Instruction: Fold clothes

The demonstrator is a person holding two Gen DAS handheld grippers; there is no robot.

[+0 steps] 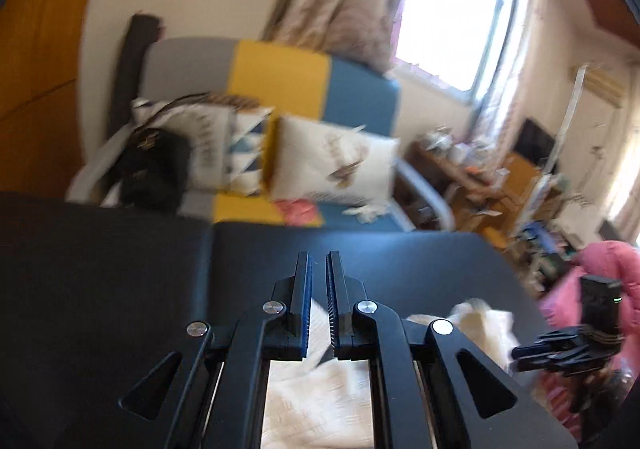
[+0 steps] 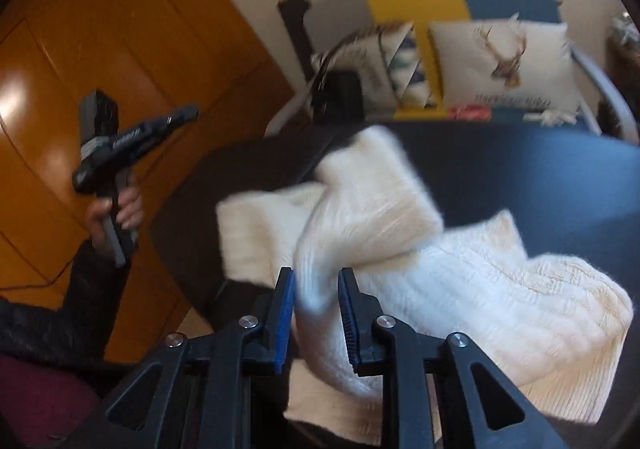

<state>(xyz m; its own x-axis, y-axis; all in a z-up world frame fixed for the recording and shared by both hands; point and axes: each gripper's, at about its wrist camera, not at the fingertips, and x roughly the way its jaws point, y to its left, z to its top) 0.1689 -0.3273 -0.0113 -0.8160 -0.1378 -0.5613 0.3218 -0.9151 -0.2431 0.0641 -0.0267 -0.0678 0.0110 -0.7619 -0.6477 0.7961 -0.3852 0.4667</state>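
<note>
Folding is under way: our white knit sweater [image 2: 400, 249] lies rumpled on the black table [image 2: 520, 177], one sleeve clamped in our right gripper [image 2: 316, 313]; our left gripper [image 1: 319, 289] is closed, empty.

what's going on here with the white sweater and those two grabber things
A person is folding a white knit sweater on a dark table, one tool in each hand. The right tool has a fold of the sweater between its fingers. The left tool is up off the table, shut and empty, gripped in the left hand.
</note>
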